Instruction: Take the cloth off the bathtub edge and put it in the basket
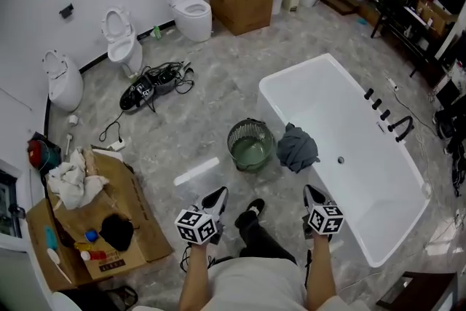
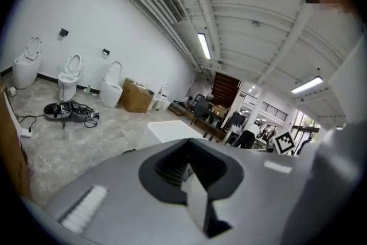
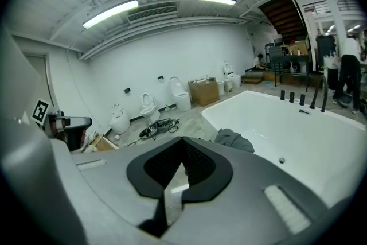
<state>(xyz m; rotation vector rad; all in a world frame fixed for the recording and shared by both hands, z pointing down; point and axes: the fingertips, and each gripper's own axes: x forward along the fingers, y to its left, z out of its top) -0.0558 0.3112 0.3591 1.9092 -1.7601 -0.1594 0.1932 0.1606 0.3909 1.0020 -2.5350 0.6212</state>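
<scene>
A crumpled dark grey cloth [image 1: 297, 148] [image 3: 235, 139] hangs over the near left edge of the white bathtub [image 1: 349, 156] [image 3: 287, 123]. Just left of it on the floor stands a round green wire basket [image 1: 250, 144]. My left gripper [image 1: 216, 198] is held low near the person's body, shut and with nothing in it, a good way short of the basket. My right gripper [image 1: 313, 194] is also shut and bare, just short of the cloth and over the tub's near rim. In both gripper views the jaws are pressed together with nothing between them.
Three white toilets [image 1: 121, 36] line the left wall, with tangled black cables [image 1: 156, 80] on the floor before them. An open cardboard box [image 1: 95, 222] with rags lies at the near left, another box [image 1: 239, 0] stands at the back. Black taps [image 1: 386, 113] sit on the tub's right rim.
</scene>
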